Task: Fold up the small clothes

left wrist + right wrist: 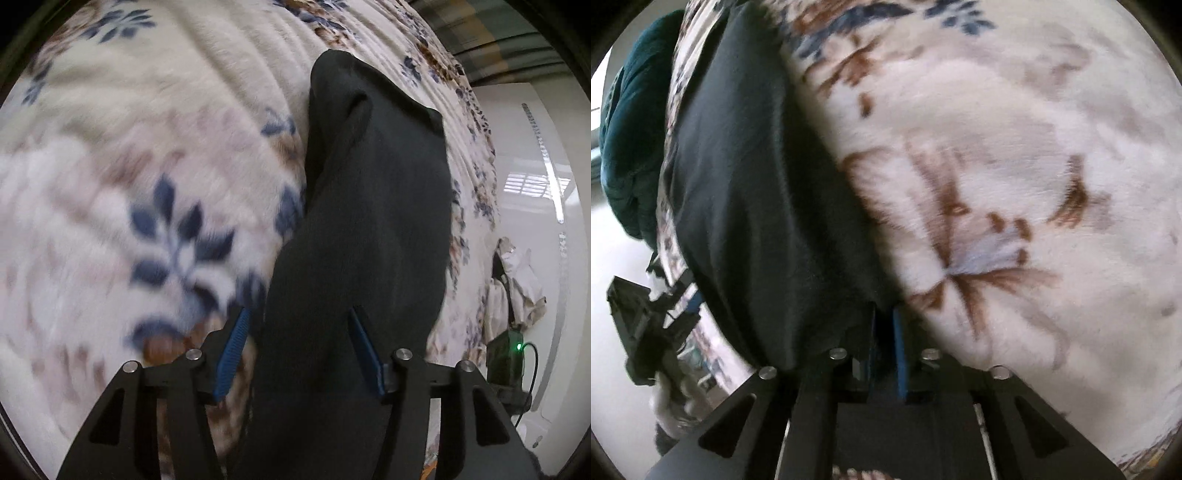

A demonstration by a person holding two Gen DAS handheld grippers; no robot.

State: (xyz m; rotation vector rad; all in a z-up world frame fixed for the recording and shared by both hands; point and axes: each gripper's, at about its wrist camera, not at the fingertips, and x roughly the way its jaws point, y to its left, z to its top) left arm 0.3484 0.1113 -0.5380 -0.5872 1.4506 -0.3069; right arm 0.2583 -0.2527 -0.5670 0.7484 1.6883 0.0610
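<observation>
A black garment (376, 206) lies in a long strip on the floral fleece blanket (155, 155). My left gripper (299, 325) is open, and the near end of the garment passes between its blue pads (232, 347) and drapes over the right one. In the right wrist view the same black garment (746, 192) runs along the left side. My right gripper (884, 321) is shut on its near edge, the blue pads (899, 347) almost together. The cloth hides the left pad's tip.
The blanket (997, 155) covers a bed. A white glossy floor (539, 177) lies past its edge, with a crumpled cloth and a black device with a green light (517, 347). A dark teal garment (628, 129) hangs beyond the bed edge. The other gripper (646, 325) shows at lower left.
</observation>
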